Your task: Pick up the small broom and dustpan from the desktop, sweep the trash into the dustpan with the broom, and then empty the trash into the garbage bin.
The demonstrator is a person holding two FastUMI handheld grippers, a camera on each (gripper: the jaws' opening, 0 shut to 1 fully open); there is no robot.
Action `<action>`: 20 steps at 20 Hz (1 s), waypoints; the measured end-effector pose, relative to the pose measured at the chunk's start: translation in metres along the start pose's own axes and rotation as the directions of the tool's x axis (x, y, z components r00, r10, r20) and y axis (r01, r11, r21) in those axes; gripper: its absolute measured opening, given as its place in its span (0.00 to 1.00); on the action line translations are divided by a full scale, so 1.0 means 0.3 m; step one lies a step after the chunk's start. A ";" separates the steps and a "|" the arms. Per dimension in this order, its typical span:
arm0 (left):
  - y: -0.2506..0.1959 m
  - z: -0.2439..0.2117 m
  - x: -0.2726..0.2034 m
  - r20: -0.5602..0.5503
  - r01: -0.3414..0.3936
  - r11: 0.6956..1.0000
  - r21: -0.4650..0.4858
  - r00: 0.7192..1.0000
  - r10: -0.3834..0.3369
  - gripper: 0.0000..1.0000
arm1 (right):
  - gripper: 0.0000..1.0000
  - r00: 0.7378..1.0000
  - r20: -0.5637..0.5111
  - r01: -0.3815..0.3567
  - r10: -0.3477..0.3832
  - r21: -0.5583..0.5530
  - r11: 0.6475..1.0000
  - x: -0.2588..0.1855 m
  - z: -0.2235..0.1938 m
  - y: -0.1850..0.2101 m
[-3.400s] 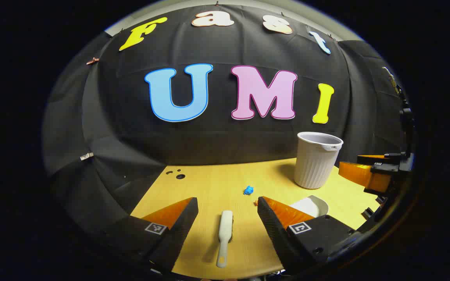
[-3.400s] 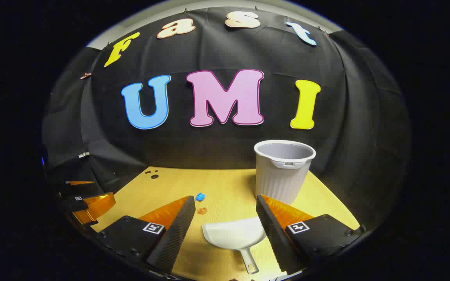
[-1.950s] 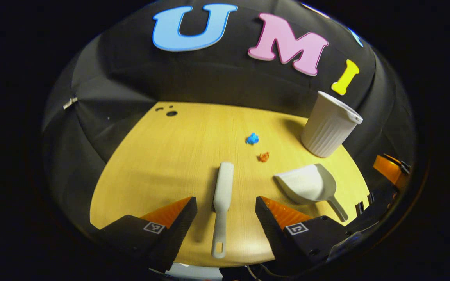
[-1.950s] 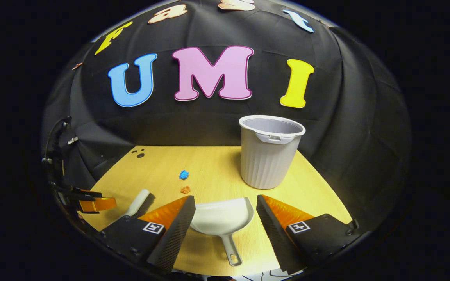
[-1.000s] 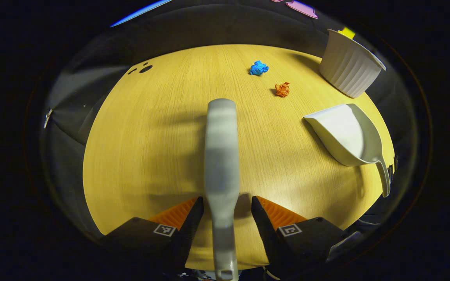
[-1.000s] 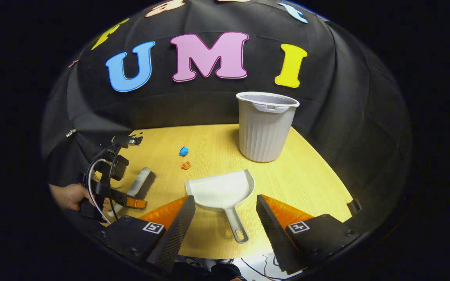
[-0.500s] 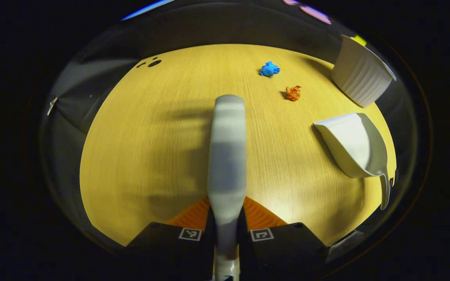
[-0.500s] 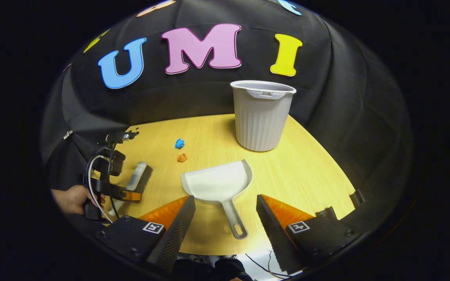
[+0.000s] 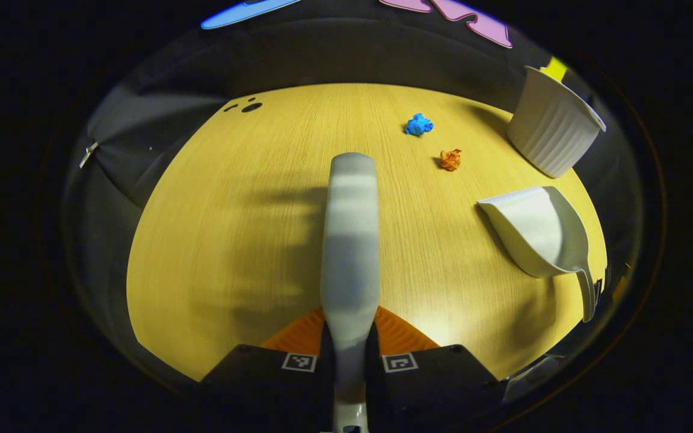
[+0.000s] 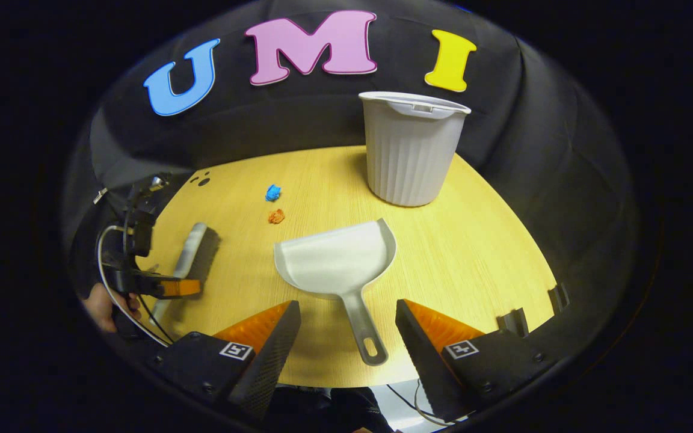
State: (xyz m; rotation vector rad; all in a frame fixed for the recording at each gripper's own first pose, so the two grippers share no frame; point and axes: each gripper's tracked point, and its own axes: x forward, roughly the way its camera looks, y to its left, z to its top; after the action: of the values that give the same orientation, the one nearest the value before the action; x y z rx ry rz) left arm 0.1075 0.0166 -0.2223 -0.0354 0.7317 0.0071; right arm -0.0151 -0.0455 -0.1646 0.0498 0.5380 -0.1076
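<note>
My left gripper is shut on the handle of the small grey broom, which points away over the wooden desktop. In the right gripper view that left gripper holds the broom at the desk's left. My right gripper is open, its fingers either side of the white dustpan's handle without touching it. The dustpan lies flat, also seen as the dustpan at the right. A blue paper scrap and an orange scrap lie beyond it.
A ribbed grey garbage bin stands upright at the back right of the desk, near the black cloth wall. Small dark holes mark the desk's far left corner. A hand holds the left gripper at the desk's near left edge.
My left gripper came down over the broom and shut on its handle. My right gripper tilted down and moved in over the dustpan handle, staying open.
</note>
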 end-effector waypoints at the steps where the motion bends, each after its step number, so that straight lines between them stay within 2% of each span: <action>1: 0.006 0.011 -0.027 0.020 0.000 1.000 0.007 1.000 -0.001 0.22 | 0.99 1.000 -0.019 -0.002 0.001 -0.004 1.000 0.025 -0.011 0.002; 2: 0.010 0.015 -0.057 0.038 0.005 1.000 0.010 0.999 -0.005 0.25 | 0.99 0.999 -0.042 -0.001 0.001 -0.008 1.000 0.042 -0.021 0.003; 4: 0.019 0.020 -0.111 0.062 0.005 1.000 0.025 0.998 -0.007 0.25 | 0.99 0.994 -0.109 -0.011 0.008 -0.028 1.000 0.086 -0.063 0.008; 5: 0.033 0.023 -0.134 0.076 -0.010 0.999 0.047 0.997 0.007 0.22 | 0.99 0.988 -0.156 -0.018 0.010 -0.046 0.999 0.108 -0.097 0.008; 7: 0.049 0.028 -0.168 0.102 -0.034 0.997 0.076 0.994 0.026 0.25 | 0.99 0.977 -0.214 -0.017 0.002 -0.068 0.998 0.151 -0.134 -0.008; 11: 0.051 0.003 -0.218 0.102 -0.019 0.999 0.032 0.995 0.015 0.25 | 0.99 0.963 -0.270 0.000 -0.027 -0.101 0.995 0.246 -0.159 -0.044; 13: 0.079 -0.017 -0.231 0.095 -0.038 0.999 0.033 0.995 0.035 0.22 | 0.99 0.953 -0.301 0.010 -0.045 -0.118 0.993 0.298 -0.167 -0.061; 18: 0.121 -0.056 -0.231 0.058 -0.067 0.998 0.001 0.996 0.067 0.25 | 0.98 0.925 -0.379 -0.003 -0.036 -0.102 0.995 0.376 -0.200 -0.058; 19: 0.126 -0.059 -0.235 0.055 -0.073 0.997 -0.007 0.996 0.073 0.25 | 0.94 0.920 -0.390 -0.006 -0.026 -0.081 0.997 0.388 -0.210 -0.050; 20: 0.130 -0.063 -0.238 0.054 -0.077 0.997 -0.014 0.995 0.078 0.29 | 0.78 0.916 -0.400 -0.011 -0.016 -0.064 0.998 0.397 -0.216 -0.040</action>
State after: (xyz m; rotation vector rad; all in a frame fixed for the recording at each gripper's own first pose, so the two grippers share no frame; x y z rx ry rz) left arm 0.0411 0.0553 -0.1899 -0.0178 0.6781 0.0862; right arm 0.0520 -0.0632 -0.2816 0.0068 0.9532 -0.0822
